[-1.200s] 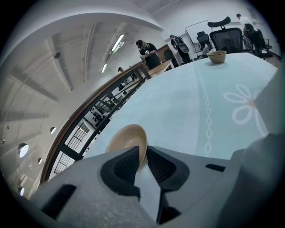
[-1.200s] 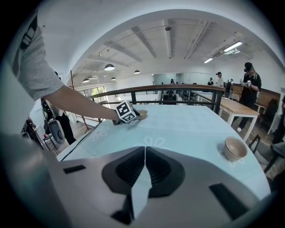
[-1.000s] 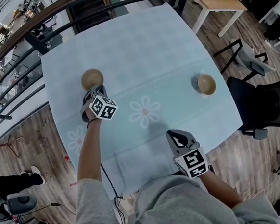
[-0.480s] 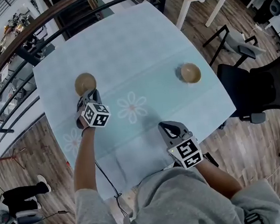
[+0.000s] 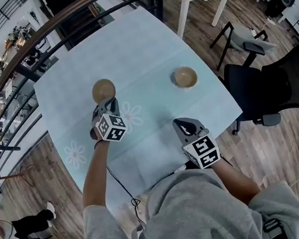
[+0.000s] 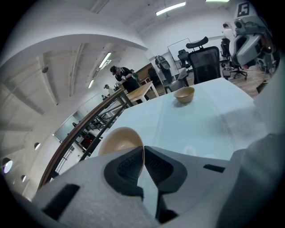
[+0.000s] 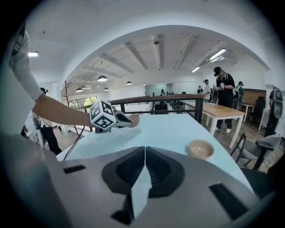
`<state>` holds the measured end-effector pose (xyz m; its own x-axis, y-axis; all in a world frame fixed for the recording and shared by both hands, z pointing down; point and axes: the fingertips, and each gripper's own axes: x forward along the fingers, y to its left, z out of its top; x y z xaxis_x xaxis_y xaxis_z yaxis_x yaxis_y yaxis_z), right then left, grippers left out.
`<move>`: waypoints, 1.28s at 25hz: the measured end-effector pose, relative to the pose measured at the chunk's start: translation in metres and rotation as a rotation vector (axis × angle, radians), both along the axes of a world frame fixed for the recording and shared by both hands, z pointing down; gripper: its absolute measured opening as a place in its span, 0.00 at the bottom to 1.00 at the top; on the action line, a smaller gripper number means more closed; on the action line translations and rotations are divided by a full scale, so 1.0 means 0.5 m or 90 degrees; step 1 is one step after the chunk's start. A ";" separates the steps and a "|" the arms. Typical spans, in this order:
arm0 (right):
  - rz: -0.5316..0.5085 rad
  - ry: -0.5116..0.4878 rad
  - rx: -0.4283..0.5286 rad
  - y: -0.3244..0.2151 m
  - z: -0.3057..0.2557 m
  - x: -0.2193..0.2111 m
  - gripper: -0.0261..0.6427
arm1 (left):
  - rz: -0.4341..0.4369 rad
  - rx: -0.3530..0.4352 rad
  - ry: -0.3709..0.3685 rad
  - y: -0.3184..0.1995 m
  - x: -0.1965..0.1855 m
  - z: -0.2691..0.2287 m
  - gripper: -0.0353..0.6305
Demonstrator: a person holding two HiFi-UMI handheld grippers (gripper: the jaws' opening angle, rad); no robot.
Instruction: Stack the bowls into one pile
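Pinching one bowl (image 5: 103, 88) by its rim, left claw (image 5: 108, 101) holds it; right claw (image 5: 183, 124) is pressed together, empty; other bowl (image 5: 185, 77) sits unstacked near right edge of counter (image 5: 132, 49).

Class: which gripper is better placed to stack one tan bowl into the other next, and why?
Left. The left gripper grips the rim of one round tan bowl; the shut right gripper holds nothing, short of the second tan bowl.
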<state>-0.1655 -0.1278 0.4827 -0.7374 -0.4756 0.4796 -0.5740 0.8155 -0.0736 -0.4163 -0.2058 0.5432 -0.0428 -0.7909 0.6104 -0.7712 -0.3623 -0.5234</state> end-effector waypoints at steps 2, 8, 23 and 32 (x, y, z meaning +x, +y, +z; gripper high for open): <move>0.009 -0.004 0.007 -0.008 -0.011 0.030 0.08 | 0.014 -0.002 0.007 -0.006 0.046 -0.009 0.09; 0.044 -0.019 0.030 -0.073 -0.037 0.133 0.08 | 0.067 -0.008 0.007 -0.072 0.193 -0.028 0.09; 0.169 -0.049 0.019 -0.173 -0.015 0.447 0.08 | 0.198 -0.054 -0.018 -0.188 0.532 0.018 0.10; 0.186 -0.053 0.020 -0.220 -0.005 0.561 0.08 | 0.200 -0.091 -0.035 -0.229 0.616 0.074 0.10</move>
